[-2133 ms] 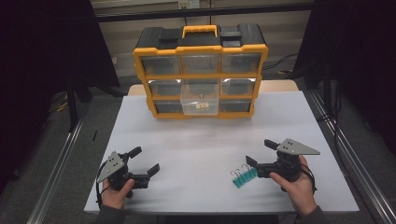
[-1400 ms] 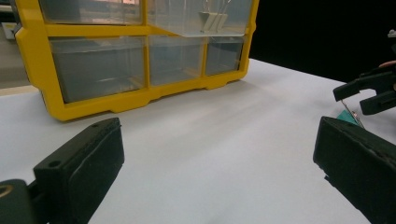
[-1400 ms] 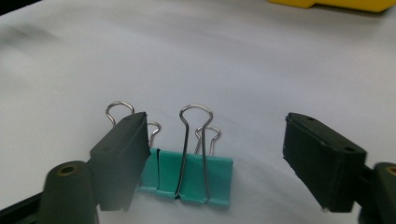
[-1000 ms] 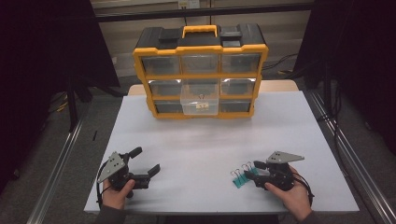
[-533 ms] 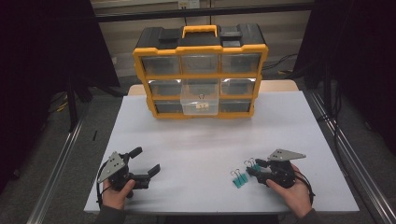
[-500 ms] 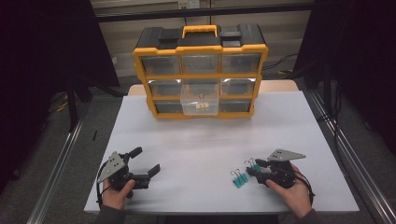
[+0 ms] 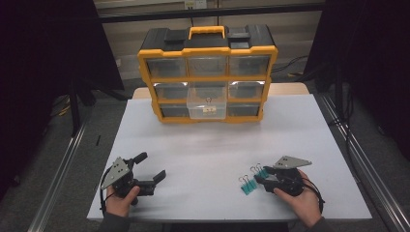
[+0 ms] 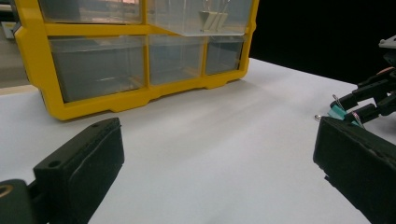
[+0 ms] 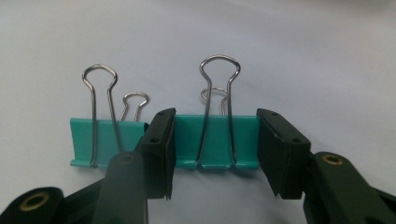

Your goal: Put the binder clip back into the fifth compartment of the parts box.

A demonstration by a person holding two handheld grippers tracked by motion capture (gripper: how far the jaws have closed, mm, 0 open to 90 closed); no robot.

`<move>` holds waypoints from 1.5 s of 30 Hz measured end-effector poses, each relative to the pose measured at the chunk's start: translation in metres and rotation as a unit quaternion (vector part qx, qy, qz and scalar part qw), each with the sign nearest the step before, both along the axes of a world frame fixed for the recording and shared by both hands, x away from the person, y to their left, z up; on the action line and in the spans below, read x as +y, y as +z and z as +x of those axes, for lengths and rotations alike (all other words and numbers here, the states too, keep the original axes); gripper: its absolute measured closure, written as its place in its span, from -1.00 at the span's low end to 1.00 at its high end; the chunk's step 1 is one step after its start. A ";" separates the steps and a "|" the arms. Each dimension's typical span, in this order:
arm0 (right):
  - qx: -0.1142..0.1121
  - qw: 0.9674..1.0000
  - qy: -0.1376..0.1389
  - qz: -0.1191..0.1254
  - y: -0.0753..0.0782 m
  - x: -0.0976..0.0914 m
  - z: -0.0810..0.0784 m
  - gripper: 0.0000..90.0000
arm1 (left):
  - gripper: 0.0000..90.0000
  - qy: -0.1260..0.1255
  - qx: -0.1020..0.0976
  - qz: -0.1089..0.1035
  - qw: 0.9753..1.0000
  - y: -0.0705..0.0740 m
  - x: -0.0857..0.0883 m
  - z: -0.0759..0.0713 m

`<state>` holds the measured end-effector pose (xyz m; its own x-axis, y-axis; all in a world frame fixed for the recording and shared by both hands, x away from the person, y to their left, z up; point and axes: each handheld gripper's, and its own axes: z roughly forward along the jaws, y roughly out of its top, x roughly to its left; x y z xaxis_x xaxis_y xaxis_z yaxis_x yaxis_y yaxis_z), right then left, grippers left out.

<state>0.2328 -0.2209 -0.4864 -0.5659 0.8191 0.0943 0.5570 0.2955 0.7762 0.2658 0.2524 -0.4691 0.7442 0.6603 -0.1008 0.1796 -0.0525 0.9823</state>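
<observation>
White tabletop (image 7: 217, 159): one teal binder clip (image 9: 215, 140) just clamped by the closing right gripper (image 7: 263, 178), second clip (image 9: 100, 140) beside it, transfer to the yellow drawer organizer (image 7: 208, 72) judged pending, left gripper (image 7: 147, 169) idle with jaws apart.

This is looking like a lab or test room arranged for recording. A plain white tabletop (image 7: 217, 154) is standing between metal frame rails (image 7: 63, 169), black curtains (image 7: 43, 72) are hanging on both sides, and a yellow-and-black parts organizer (image 7: 208, 72) with clear drawers is sitting at the far edge.
</observation>
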 end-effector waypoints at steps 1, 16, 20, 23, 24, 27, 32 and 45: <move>-0.002 1.000 -0.002 0.005 0.001 -0.001 0.000 0.12 | -0.96 0.001 -0.002 0.002 1.000 0.000 0.000 0.000; -0.064 0.996 -0.010 0.068 0.030 -0.001 0.012 0.12 | -0.96 -0.007 -0.005 0.022 1.000 0.001 0.005 0.001; -0.080 0.993 -0.014 0.082 0.037 -0.001 0.017 0.12 | -0.96 -0.007 -0.005 0.022 1.000 0.001 0.005 0.001; -0.089 0.991 -0.019 0.098 0.043 -0.001 0.021 0.12 | -0.96 -0.007 -0.005 0.022 1.000 0.001 0.005 0.001; -0.091 0.991 -0.020 0.100 0.044 0.000 0.022 0.12 | -0.96 -0.005 -0.008 0.026 1.000 0.001 0.005 0.001; -0.099 0.989 -0.019 0.104 0.049 0.002 0.027 0.12 | -0.96 -0.006 -0.008 0.026 1.000 0.001 0.005 0.001; -0.110 0.987 -0.015 0.115 0.059 0.006 0.033 0.12 | -0.96 -0.005 -0.008 0.026 1.000 0.001 0.005 0.001; -0.130 0.982 -0.018 0.135 0.079 0.016 0.052 0.12 | -0.96 0.002 -0.002 -0.002 1.000 0.001 0.002 0.001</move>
<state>0.2845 -0.2045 -0.4071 -0.5711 0.8037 0.1670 0.3353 0.0427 0.9411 0.2664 0.2547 -0.4684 0.7424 0.6625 -0.0995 0.1751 -0.0485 0.9834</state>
